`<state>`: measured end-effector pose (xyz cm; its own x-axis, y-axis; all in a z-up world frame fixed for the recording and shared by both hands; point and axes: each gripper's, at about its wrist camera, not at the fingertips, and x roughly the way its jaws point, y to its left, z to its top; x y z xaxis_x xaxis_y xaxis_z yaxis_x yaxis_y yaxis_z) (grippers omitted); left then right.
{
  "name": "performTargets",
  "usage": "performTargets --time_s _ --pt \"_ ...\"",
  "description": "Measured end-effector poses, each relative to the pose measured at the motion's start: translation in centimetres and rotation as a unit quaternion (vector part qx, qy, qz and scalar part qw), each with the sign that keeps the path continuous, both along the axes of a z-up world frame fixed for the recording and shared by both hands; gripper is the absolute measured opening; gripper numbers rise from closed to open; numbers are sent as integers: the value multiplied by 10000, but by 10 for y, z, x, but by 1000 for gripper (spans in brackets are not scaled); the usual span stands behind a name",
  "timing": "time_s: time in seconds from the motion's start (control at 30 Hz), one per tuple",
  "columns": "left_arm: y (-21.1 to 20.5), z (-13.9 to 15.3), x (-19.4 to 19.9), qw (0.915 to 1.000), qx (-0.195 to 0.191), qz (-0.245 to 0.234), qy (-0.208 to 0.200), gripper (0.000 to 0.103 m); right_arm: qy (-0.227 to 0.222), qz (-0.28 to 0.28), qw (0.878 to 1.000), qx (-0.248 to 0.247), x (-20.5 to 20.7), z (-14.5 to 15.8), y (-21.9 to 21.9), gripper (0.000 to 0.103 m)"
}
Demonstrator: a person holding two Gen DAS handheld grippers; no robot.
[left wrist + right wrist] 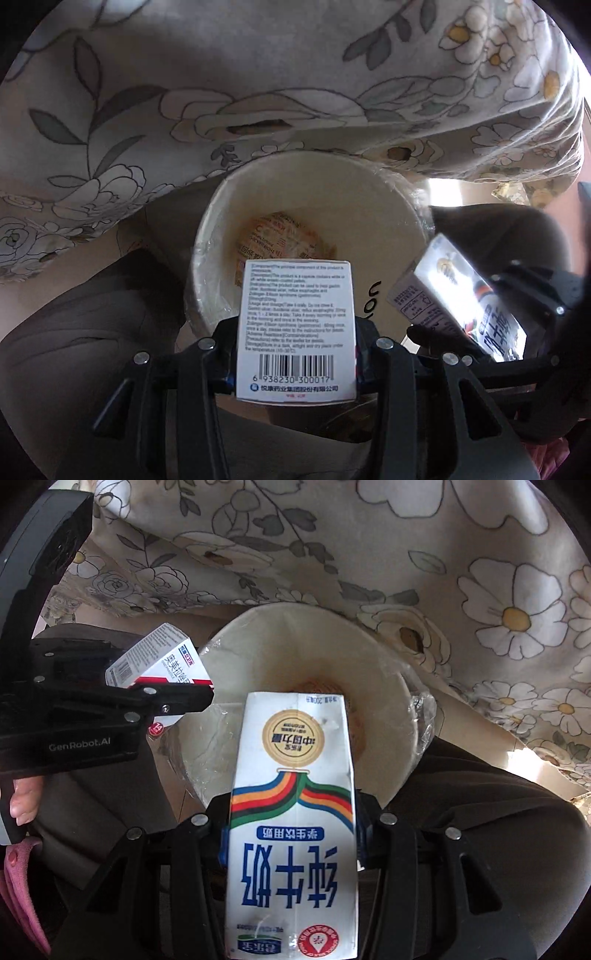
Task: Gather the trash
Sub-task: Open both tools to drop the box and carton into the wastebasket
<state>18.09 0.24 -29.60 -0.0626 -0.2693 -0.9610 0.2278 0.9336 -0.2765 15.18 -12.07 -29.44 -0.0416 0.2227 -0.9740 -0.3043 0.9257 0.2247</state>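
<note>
My left gripper (295,332) is shut on a white medicine box (295,325) with a barcode, held just over the near rim of a white paper bucket (369,184). A crumpled wrapper (280,240) lies at the bucket's bottom. My right gripper (291,808) is shut on a white milk carton (291,812) with rainbow stripes, also held over the bucket (314,635). The milk carton (461,295) shows at the right of the left wrist view. The medicine box (162,664) and the left gripper (173,698) show at the left of the right wrist view.
A floral cloth (184,92) hangs behind the bucket; it also fills the back of the right wrist view (406,554). The bucket stands between dark trouser legs (498,812). Clear plastic film (421,709) clings to the bucket's rim.
</note>
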Motion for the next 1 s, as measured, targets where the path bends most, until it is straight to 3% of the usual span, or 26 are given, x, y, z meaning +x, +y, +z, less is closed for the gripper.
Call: performTargets --time_s 0.33,0.57,0.67,0.77,0.83,0.87,0.93,1.0 --pt "-10 -50 11 9988 -53 177 453 45 776 -302 9965 2 21 -67 14 48" --pt "-7 -79 18 9962 128 334 798 45 1325 -507 9898 96 32 -101 15 48" --pt "-6 -83 21 9954 104 385 866 45 1059 -389 9933 -236 36 -108 17 48" --pt "-8 -83 21 9959 185 353 812 45 1102 -382 9928 -283 34 -114 20 49" --pt "-10 -85 21 9955 205 319 864 50 1130 -418 9921 -341 34 -115 18 49" --pt "-12 -88 20 9954 232 303 882 58 1181 -441 9915 -326 34 -117 17 49" --pt "-13 -88 20 9955 292 279 853 67 1315 -437 9898 -324 36 -124 17 61" --pt "-12 -83 21 9959 287 273 810 75 1283 -377 9895 -539 35 -125 19 66"
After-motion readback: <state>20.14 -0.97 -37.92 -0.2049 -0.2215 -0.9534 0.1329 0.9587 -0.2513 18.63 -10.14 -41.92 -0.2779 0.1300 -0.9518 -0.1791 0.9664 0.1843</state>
